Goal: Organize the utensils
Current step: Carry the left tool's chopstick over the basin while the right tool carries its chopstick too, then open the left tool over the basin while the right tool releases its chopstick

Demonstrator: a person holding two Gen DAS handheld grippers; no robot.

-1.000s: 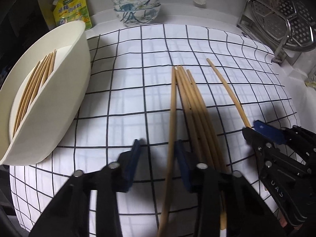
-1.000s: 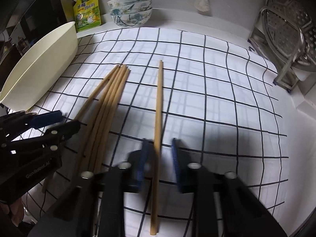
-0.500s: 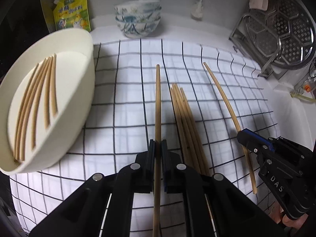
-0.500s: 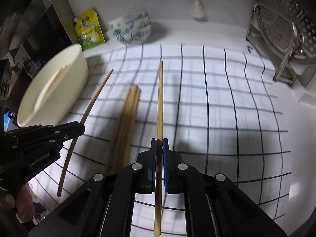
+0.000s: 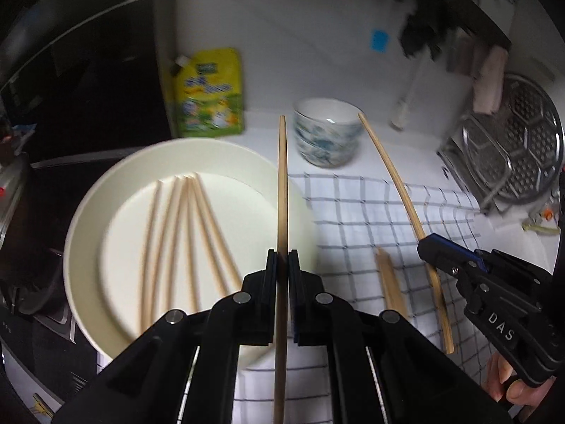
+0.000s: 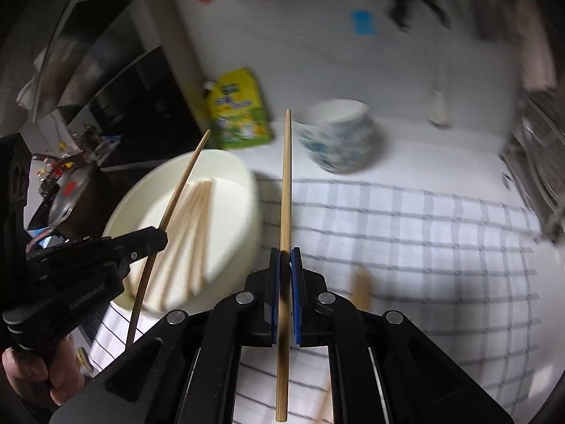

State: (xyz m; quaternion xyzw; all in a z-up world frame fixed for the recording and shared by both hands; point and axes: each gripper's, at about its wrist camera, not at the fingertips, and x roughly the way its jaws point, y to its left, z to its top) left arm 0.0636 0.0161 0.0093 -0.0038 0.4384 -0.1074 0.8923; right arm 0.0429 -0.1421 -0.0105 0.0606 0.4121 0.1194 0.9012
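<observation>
My left gripper (image 5: 281, 265) is shut on a wooden chopstick (image 5: 282, 183) held in the air over the right rim of the cream bowl (image 5: 84, 212). Several chopsticks (image 5: 176, 233) lie in that bowl. My right gripper (image 6: 285, 265) is shut on another chopstick (image 6: 285, 183), lifted above the checked cloth (image 6: 406, 240) just right of the bowl (image 6: 240, 176). A few chopsticks (image 5: 388, 279) still lie on the cloth. Each gripper shows in the other's view, the right one (image 5: 429, 247) and the left one (image 6: 155, 238).
Stacked blue-patterned bowls (image 5: 326, 134) and a yellow-green pouch (image 5: 208, 92) stand at the back by the wall. A metal rack with a steamer plate (image 5: 512, 155) is at the right. Dark appliances lie left of the cream bowl.
Both grippers closed on a chopstick each, lifted them off the cloth and swung left and up towards the cream bowl.
</observation>
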